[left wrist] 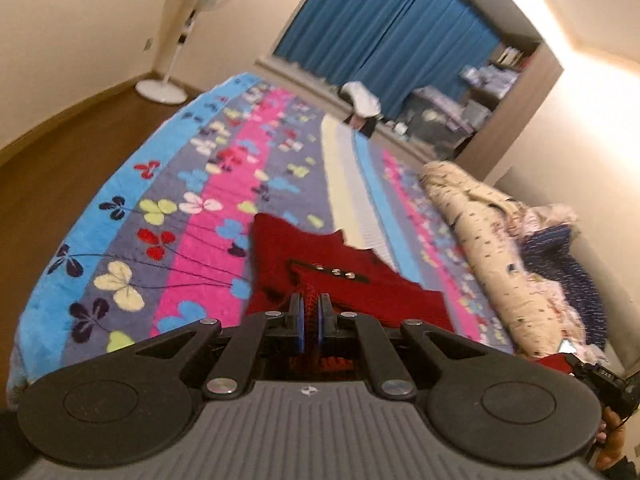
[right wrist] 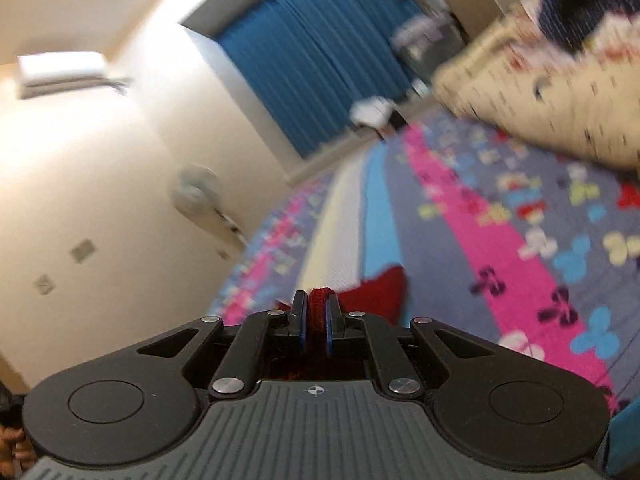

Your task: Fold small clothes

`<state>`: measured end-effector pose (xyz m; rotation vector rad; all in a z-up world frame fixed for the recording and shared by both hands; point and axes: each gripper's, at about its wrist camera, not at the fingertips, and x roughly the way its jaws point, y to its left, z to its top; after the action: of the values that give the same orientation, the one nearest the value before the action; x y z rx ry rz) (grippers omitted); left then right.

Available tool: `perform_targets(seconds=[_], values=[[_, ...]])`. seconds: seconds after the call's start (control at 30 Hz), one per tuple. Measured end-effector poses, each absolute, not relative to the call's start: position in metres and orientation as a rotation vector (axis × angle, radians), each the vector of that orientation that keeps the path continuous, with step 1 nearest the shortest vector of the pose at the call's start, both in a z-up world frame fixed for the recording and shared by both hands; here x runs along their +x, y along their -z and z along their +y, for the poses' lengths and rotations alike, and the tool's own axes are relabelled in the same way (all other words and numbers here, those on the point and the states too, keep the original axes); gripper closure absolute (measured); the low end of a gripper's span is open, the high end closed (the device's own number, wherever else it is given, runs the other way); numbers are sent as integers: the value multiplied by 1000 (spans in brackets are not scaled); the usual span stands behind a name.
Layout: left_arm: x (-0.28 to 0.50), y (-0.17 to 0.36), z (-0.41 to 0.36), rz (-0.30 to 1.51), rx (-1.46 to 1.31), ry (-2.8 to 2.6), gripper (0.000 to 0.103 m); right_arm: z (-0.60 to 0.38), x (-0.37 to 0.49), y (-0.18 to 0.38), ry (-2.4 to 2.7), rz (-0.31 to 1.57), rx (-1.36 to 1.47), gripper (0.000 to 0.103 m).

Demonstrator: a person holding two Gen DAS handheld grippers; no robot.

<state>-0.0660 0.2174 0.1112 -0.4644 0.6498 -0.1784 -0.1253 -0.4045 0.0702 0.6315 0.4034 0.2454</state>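
A small red knitted garment (left wrist: 320, 260) with a dark strap and metal snaps lies spread on the butterfly-print blanket (left wrist: 160, 216). My left gripper (left wrist: 311, 304) is shut on its near edge, red knit pinched between the blue pads. My right gripper (right wrist: 316, 304) is shut on another red edge of the same garment (right wrist: 376, 292), held a little above the blanket (right wrist: 500, 248). The right view is tilted and blurred. The right gripper's body shows at the lower right of the left wrist view (left wrist: 600, 380).
A pile of other clothes, cream printed and navy dotted (left wrist: 500, 240), lies on the right of the bed. A standing fan (left wrist: 180, 40) is on the wooden floor at left. Blue curtains (left wrist: 392, 28) and shelves stand beyond the bed.
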Motion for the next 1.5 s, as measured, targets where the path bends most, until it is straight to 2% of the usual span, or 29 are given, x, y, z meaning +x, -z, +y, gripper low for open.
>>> perform_targets(seconds=[0.37, 0.5, 0.67, 0.73, 0.8, 0.83, 0.97, 1.1, 1.2, 1.23, 1.37, 1.5], values=[[134, -43, 212, 762, -349, 78, 97, -384, 68, -22, -122, 624, 513, 95], [165, -7, 213, 879, -364, 33, 97, -368, 120, 26, -43, 782, 460, 95], [173, 4, 211, 903, -345, 38, 95, -356, 141, 36, -26, 798, 435, 92], [172, 3, 215, 890, -370, 38, 90, -358, 141, 36, -14, 797, 432, 86], [166, -4, 225, 853, -423, 20, 75, -364, 132, 31, 1, 768, 453, 74], [161, -9, 231, 831, -452, 8, 75, -369, 127, 29, 9, 752, 471, 68], [146, -14, 249, 813, -486, -16, 74, -387, 103, 20, 64, 684, 479, 65], [135, -9, 257, 859, -427, -28, 63, -410, 78, 17, 91, 645, 511, 64], [132, -3, 256, 899, -389, -32, 60, -420, 69, 18, 87, 651, 517, 61], [133, -1, 254, 907, -379, -28, 59, -421, 68, 20, 71, 663, 517, 57], [141, 3, 235, 927, -324, 32, 44, -406, 80, 29, -21, 739, 500, 45], [152, 9, 210, 957, -204, 87, 33, -379, 99, 34, -95, 794, 399, 41]])
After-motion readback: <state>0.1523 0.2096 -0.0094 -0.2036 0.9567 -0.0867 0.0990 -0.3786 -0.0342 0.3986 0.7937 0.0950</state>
